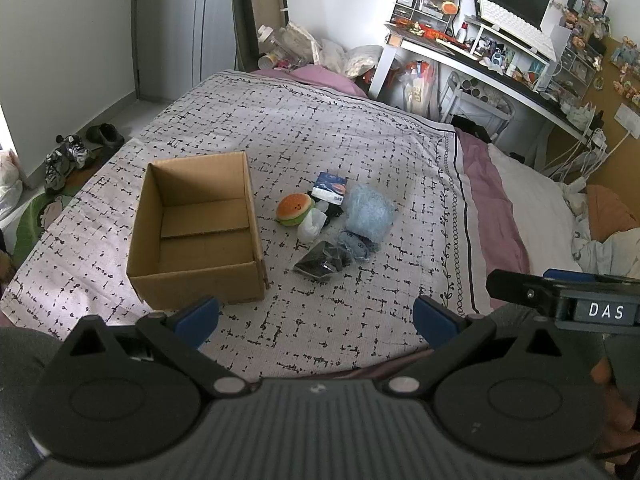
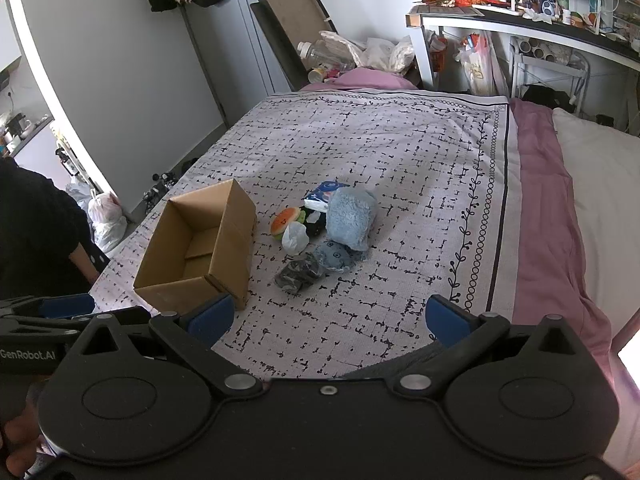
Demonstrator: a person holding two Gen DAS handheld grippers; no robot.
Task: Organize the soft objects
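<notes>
Open-topped corrugated cardboard box (image 1: 198,232), rectangular, stands empty on the bed's grid-printed quilt (image 1: 320,128). Just to its right lies a cluster of soft items: a round plush hamburger (image 1: 294,209), a crumpled white plastic bag (image 1: 312,224), a fuzzy light-blue plush bundle (image 1: 368,214), a small blue-grey plush (image 1: 354,246), a crinkled dark wrapped item (image 1: 318,264) and a flat blue-and-white packet (image 1: 330,188). Left gripper (image 1: 316,316) and right gripper (image 2: 328,318) hover over the quilt's near edge, jaws spread wide, blue pads bare, holding nothing.
</notes>
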